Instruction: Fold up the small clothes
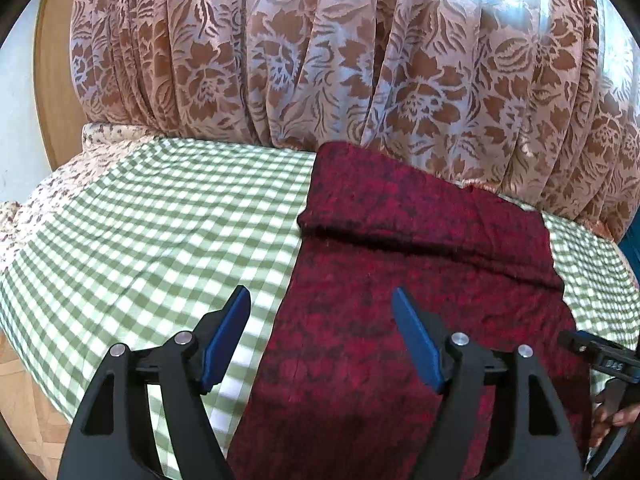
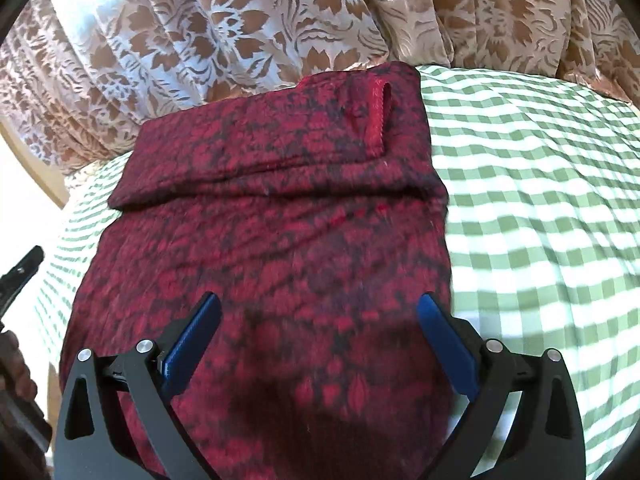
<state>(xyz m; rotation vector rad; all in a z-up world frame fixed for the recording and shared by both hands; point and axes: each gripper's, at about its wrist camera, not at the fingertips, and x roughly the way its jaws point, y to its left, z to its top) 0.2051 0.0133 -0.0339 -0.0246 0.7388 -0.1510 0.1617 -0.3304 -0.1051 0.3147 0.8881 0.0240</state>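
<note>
A dark red patterned knit garment (image 2: 280, 208), its far edge folded over, lies on the green-and-white checked cloth (image 2: 540, 200). Left gripper (image 1: 320, 336) and right gripper (image 2: 318, 340) hover above its near part, jaws wide and empty; bare cloth flanks it left and right.

Sunlit floral curtain (image 1: 320, 60), parquet floor (image 1: 24, 412)

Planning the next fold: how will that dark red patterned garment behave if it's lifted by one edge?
The red garment will probably drape limply: its far end already lies folded over in a soft roll. Its fuzzy knit looks unlikely to slip on the checked cloth.
</note>
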